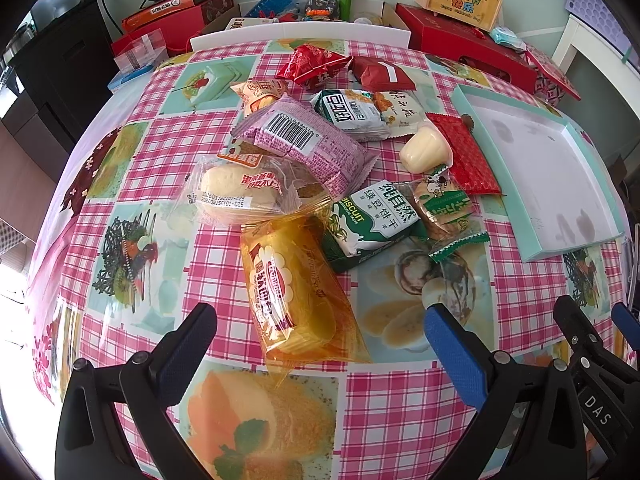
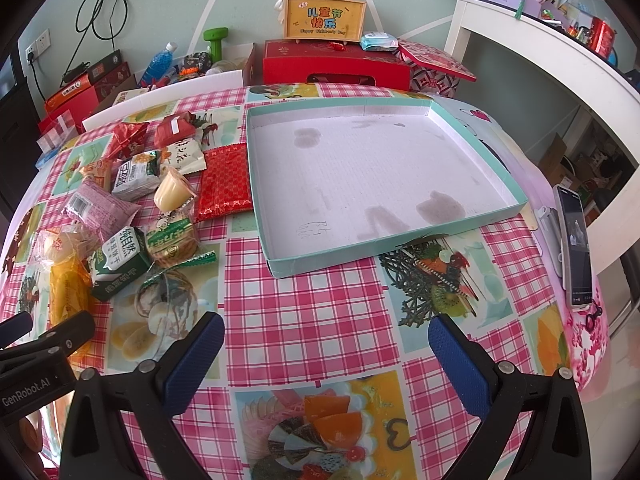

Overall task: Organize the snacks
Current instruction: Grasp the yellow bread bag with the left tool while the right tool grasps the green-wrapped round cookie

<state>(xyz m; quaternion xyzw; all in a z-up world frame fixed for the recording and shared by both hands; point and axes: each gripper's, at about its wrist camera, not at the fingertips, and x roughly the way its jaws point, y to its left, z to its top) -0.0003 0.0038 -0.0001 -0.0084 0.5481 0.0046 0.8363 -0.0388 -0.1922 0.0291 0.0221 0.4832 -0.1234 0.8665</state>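
A pile of wrapped snacks lies on the pink checked tablecloth. Nearest my left gripper is a yellow cake roll pack, lying between its open fingers. Behind it are a clear-wrapped bun, a pink biscuit pack, a green biscuit pack, a jelly cup and a red flat pack. An empty shallow teal box sits right of the pile. My right gripper is open and empty, above the cloth in front of the box. The snack pile is to its left.
A phone lies at the table's right edge. Red gift boxes, a yellow children's-day box, a blue bottle and a green dumbbell crowd the space behind the table. A white shelf stands to the right.
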